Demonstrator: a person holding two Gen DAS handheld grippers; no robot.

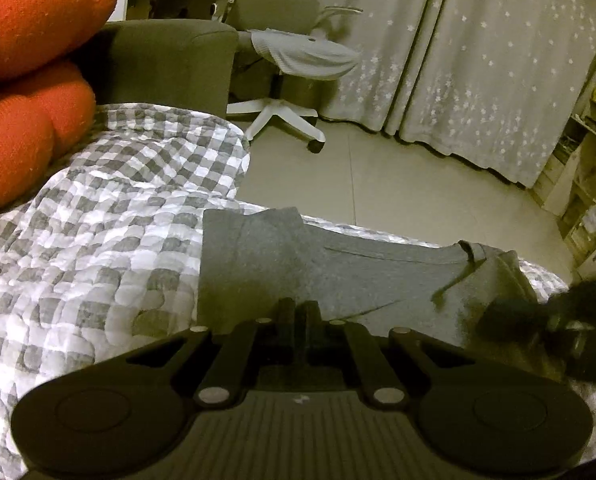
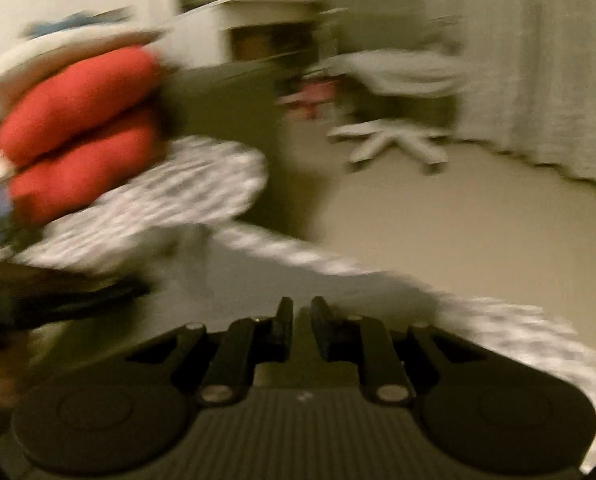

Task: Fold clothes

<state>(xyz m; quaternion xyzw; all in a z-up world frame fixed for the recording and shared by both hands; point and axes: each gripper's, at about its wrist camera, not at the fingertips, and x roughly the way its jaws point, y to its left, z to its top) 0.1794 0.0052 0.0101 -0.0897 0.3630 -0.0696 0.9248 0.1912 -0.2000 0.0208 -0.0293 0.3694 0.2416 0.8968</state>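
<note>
Left gripper [image 1: 301, 307]: jaws closed together, low over grey garment [image 1: 337, 272]; fabric pinched or not, cannot tell. Right gripper [image 2: 301, 312]: jaws nearly closed, narrow gap seen, nothing held; view motion-blurred. Grey garment laid flat on checked quilt [image 1: 98, 220], near quilt's floor-side edge. Orange cushions [image 1: 30, 80] stacked at quilt's far left. Office chair [image 1: 294, 64] seen beyond quilt, before starred curtain [image 1: 477, 60].

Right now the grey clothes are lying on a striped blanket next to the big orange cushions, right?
Almost. The blanket is checked in grey and white, not striped; the left wrist view shows the squares clearly. The rest holds: the grey clothes lie on it, with the big orange cushions off to one side.
</note>
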